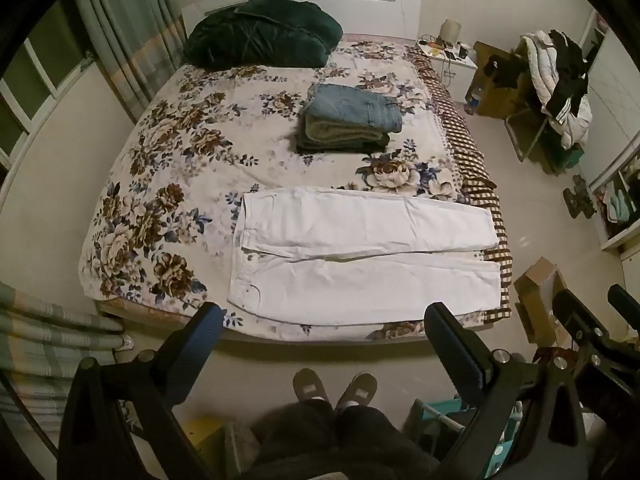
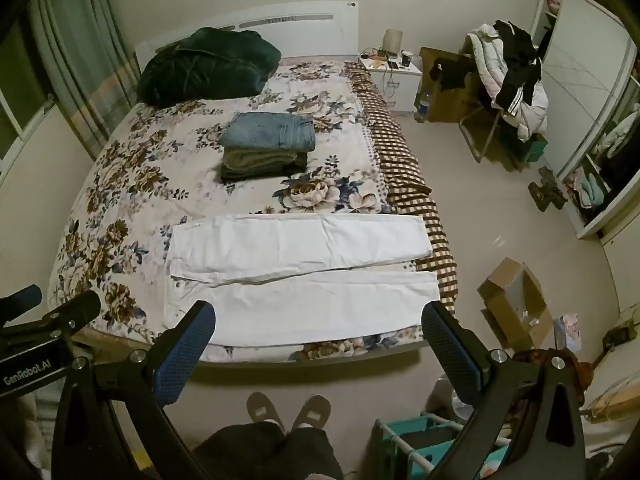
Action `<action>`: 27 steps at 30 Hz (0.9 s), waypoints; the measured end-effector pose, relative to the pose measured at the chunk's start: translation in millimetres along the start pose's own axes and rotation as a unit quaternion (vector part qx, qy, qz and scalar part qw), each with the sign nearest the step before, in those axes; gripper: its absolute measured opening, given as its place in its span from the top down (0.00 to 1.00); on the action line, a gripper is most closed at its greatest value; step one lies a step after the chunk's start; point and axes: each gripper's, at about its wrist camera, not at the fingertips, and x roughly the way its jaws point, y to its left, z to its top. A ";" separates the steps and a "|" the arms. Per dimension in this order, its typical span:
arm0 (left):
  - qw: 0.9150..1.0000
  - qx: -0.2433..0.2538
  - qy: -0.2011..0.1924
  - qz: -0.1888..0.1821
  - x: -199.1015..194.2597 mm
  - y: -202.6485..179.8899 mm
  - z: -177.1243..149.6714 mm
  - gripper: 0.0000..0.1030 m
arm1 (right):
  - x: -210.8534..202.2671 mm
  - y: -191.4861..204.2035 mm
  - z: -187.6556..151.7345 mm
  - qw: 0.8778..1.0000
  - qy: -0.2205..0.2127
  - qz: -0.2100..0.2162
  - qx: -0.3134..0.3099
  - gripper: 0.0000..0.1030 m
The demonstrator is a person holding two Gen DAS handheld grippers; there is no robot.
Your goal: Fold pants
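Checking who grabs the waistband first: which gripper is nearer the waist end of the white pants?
Left. The left gripper hangs open closer to the waist end of the white pants; the right gripper hangs open nearer the leg cuffs.

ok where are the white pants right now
The white pants lie flat and unfolded along the near edge of the floral bed, legs toward the checkered right side, in front of the folded stack topped with jeans.

Left gripper (image 1: 324, 322) and right gripper (image 2: 320, 320) wide apart, empty.
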 end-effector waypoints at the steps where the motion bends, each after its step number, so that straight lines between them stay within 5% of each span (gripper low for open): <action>1: 1.000 0.000 0.006 0.001 0.7 -0.2 0.5 0.00 | 0.1 0.7 0.1 1.000 0.003 -0.003 -0.002 0.00; 27: 1.000 0.000 0.003 0.003 -11.8 1.2 10.4 0.00 | -6.5 4.3 5.1 1.000 0.003 -0.006 -0.002 0.00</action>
